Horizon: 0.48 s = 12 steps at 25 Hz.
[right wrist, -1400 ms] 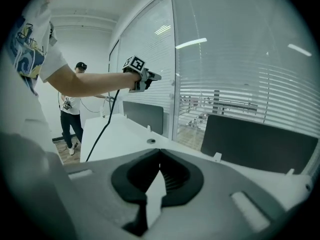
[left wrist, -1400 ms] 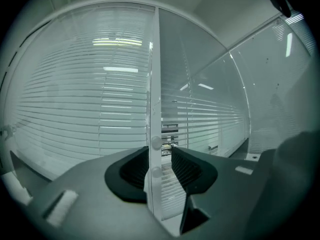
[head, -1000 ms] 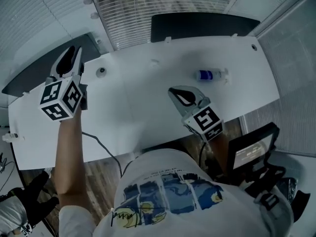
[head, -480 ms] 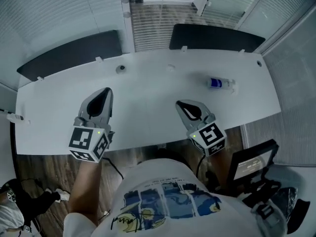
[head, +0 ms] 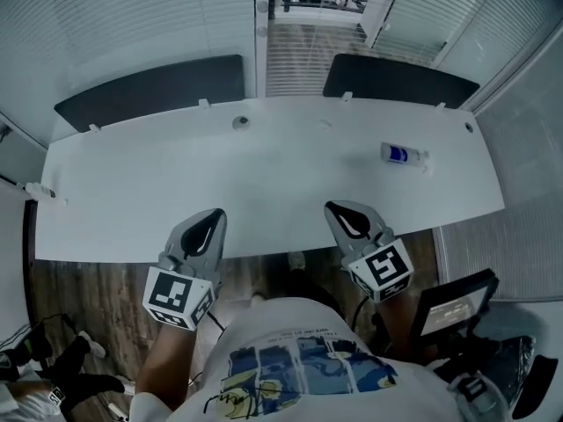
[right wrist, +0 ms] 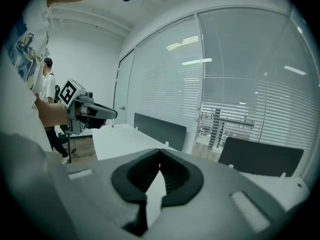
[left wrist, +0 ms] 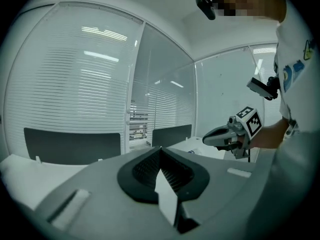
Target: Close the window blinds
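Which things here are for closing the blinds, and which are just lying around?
For the job: window blinds, left claw, right claw, both shut and empty.
Just lying about: small bottle on the white table, dark desk panels.

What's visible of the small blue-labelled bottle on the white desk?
The small clear bottle with a blue label lies on its side on the white desk, toward the desk's right end, its pale cap end pointing right. It looks like plastic; details are too small to read. Only the desktop touches it.
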Tool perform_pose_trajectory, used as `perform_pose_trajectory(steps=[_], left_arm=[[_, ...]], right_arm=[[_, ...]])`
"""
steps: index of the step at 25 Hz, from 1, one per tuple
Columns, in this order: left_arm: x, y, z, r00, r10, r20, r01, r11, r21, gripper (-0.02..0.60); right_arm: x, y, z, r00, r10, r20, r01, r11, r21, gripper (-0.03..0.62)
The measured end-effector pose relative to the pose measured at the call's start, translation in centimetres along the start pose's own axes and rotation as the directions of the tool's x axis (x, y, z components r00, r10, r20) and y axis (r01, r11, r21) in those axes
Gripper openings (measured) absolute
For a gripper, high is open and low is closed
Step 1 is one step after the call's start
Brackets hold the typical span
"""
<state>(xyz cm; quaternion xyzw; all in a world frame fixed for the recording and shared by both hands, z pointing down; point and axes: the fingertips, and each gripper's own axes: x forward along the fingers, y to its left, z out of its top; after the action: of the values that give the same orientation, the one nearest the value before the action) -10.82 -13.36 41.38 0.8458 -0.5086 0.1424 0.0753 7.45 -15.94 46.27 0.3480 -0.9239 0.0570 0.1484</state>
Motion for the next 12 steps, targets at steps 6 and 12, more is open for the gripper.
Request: perform_pose_trajectory(steps=[6,12], left_arm=[[-1.2,-1.2,-1.2,0.999,-0.026,-0.026,0.026,1.000,-0.004,0.005],[-6.6,-2.3,-1.3,0.998,-0.066,-0.015,0.066,0.998,0.005,0.005]], right_arm=[[-0.9,1.6,-0.4,1.000,0.013,-0.010,-0.013,1.000,0.023,0.003],[-3.6,7.2,0.8,1.000,-0.005,-0.001,0.005,1.000,0.018,0.003]])
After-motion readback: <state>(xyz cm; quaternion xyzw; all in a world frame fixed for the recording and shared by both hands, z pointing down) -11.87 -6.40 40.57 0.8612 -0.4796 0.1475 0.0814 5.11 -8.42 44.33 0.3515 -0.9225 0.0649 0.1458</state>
